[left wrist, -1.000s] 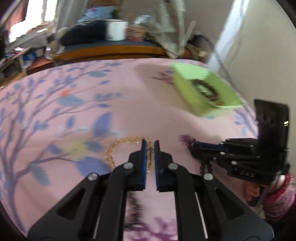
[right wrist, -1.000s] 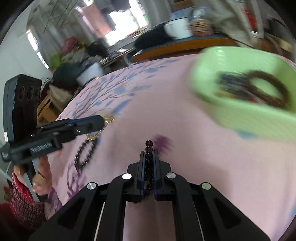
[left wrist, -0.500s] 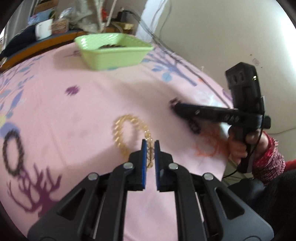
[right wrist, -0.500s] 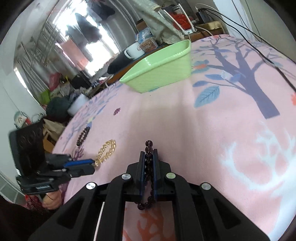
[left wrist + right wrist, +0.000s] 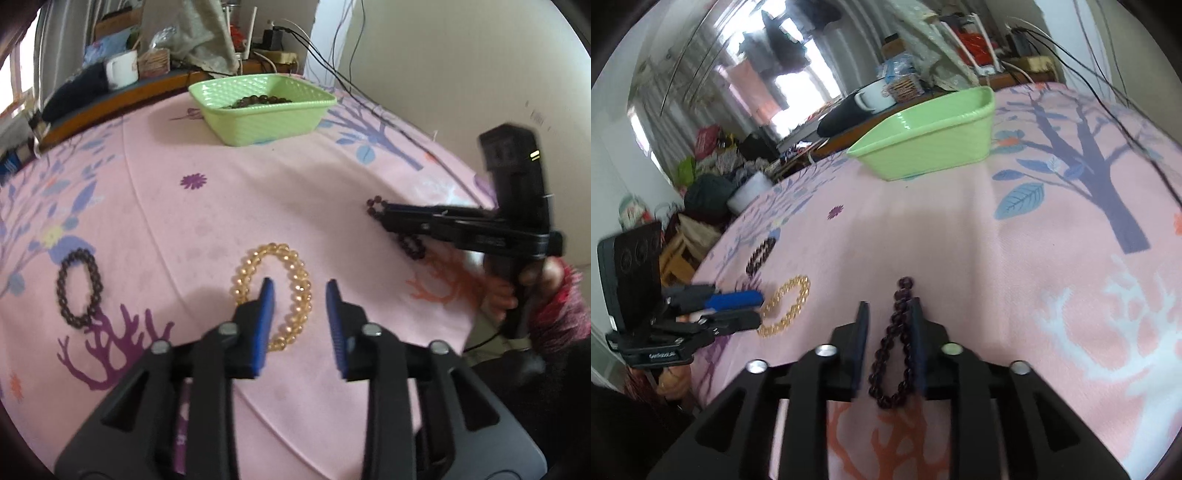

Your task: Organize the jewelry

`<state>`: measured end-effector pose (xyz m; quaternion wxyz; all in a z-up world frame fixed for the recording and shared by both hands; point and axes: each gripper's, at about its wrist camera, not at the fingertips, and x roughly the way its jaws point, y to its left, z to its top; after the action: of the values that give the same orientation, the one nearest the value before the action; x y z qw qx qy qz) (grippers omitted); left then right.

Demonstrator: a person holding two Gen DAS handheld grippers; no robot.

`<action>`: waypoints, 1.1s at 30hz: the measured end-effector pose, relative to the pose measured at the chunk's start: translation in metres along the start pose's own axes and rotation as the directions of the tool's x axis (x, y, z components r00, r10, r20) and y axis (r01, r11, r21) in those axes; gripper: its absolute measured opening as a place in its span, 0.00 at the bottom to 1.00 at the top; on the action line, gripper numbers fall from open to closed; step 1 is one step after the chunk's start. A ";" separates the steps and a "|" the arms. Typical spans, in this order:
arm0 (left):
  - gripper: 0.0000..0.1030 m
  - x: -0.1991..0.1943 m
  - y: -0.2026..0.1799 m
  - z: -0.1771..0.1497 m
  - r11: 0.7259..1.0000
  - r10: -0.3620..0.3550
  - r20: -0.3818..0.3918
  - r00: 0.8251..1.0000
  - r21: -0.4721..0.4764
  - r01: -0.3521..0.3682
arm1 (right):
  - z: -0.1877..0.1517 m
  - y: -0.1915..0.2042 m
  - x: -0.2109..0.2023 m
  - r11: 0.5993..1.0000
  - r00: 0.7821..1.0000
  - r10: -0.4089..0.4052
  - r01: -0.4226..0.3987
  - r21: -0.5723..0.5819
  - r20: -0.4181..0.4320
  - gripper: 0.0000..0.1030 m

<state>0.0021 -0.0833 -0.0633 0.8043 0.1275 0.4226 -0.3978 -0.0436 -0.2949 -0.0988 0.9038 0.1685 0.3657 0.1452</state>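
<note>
Now both claws gape: left claw (image 5: 300,295) astride amber bracelet (image 5: 273,291), right claw (image 5: 888,314) seemingly around purple bracelet (image 5: 894,345).

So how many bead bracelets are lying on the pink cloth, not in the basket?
3: a yellow bead bracelet by the left gripper, a dark bead bracelet far left, a dark purple bracelet between the right gripper's fingers.
</note>
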 end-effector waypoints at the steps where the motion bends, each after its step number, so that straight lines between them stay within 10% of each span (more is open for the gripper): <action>1: 0.32 0.002 -0.001 -0.001 1.000 0.019 -0.005 1.000 0.008 -0.018 | -0.001 0.004 -0.001 1.000 1.000 -0.014 0.014 -0.024 -0.001 0.09; 7: 0.48 0.015 -0.001 -0.013 0.989 0.138 -0.023 0.990 0.062 -0.137 | -0.015 0.022 -0.006 0.976 0.992 -0.127 0.121 -0.180 -0.019 0.20; 11: 0.14 0.015 0.002 -0.010 0.994 0.102 -0.012 0.995 0.051 -0.101 | -0.019 0.021 -0.002 0.975 0.994 -0.105 0.107 -0.193 0.020 0.20; 13: 0.14 0.019 0.008 -0.001 0.998 0.067 -0.023 0.997 0.016 -0.067 | -0.017 0.024 0.002 0.966 0.990 -0.138 0.142 -0.218 0.033 0.00; 17: 0.14 0.021 0.015 0.023 0.997 -0.056 -0.025 0.998 -0.061 0.054 | 0.001 0.017 0.007 0.977 0.995 -0.102 0.103 -0.184 0.013 0.00; 23: 0.00 0.002 0.022 0.093 0.985 -0.158 0.070 0.985 -0.054 0.162 | 0.068 0.007 -0.012 0.991 0.993 0.054 -0.040 -0.124 0.110 0.00; 33: 0.00 0.001 0.027 0.193 0.993 -0.097 0.158 0.983 -0.047 0.105 | 0.189 -0.022 -0.009 0.993 0.969 0.089 -0.070 -0.090 0.231 0.00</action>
<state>0.1342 -0.1709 0.0498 0.8167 0.0524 0.3755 -0.4350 0.0875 -0.3552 0.0250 0.9403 0.1620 0.2430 0.1750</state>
